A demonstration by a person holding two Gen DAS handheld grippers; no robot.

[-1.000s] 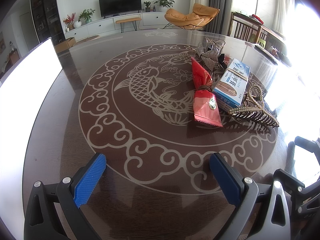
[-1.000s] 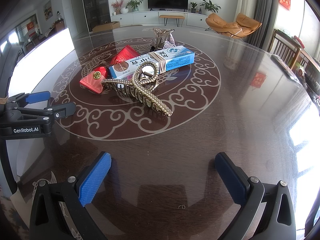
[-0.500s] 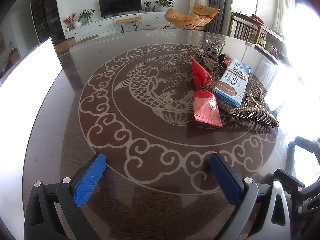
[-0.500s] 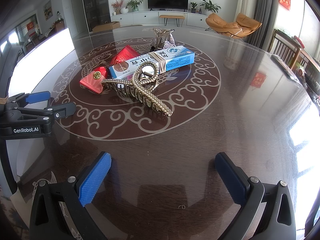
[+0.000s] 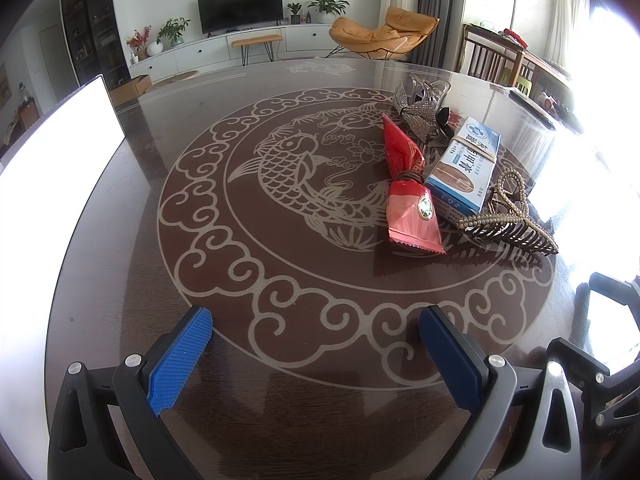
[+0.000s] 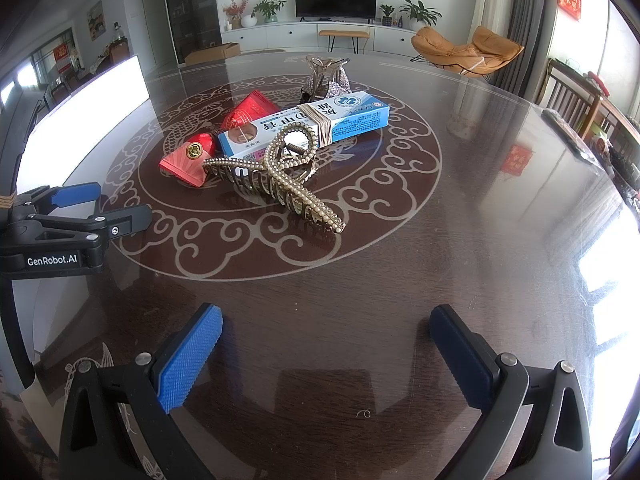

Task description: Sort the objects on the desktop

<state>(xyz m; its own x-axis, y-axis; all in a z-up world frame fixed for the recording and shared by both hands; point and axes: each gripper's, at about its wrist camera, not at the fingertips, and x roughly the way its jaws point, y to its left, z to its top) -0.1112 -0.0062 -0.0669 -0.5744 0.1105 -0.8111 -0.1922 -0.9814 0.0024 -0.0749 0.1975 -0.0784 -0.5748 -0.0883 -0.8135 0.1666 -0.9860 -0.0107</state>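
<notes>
On a dark round table [image 5: 120,264] inlaid with a pale fish-and-cloud pattern, my two grippers hover low over the near edge, both with jaws spread wide and nothing between them. My left gripper [image 5: 316,344] faces the bare centre of the pattern; my right gripper [image 6: 326,344] faces the clutter from the other side, and from its view the left one [image 6: 86,208] shows at the table's left rim, also released.

Four things lie bunched together well ahead of both grippers. A red foil packet [image 5: 408,196] [image 6: 208,144], cinched at its middle with a band, lies lengthwise beside a blue-and-white box [image 5: 464,168] [image 6: 304,126] printed with Chinese characters and wrapped with rubber bands; the two touch along their sides. A gold pearl-studded hair claw [image 5: 508,224] [image 6: 280,180] rests against the near end of the box, nearest to my right gripper. A second, rhinestone-covered hair claw [image 5: 420,110] [image 6: 326,78] sits at the far end of the box.

A bright white panel [image 5: 60,140] stands at the table's left edge.
</notes>
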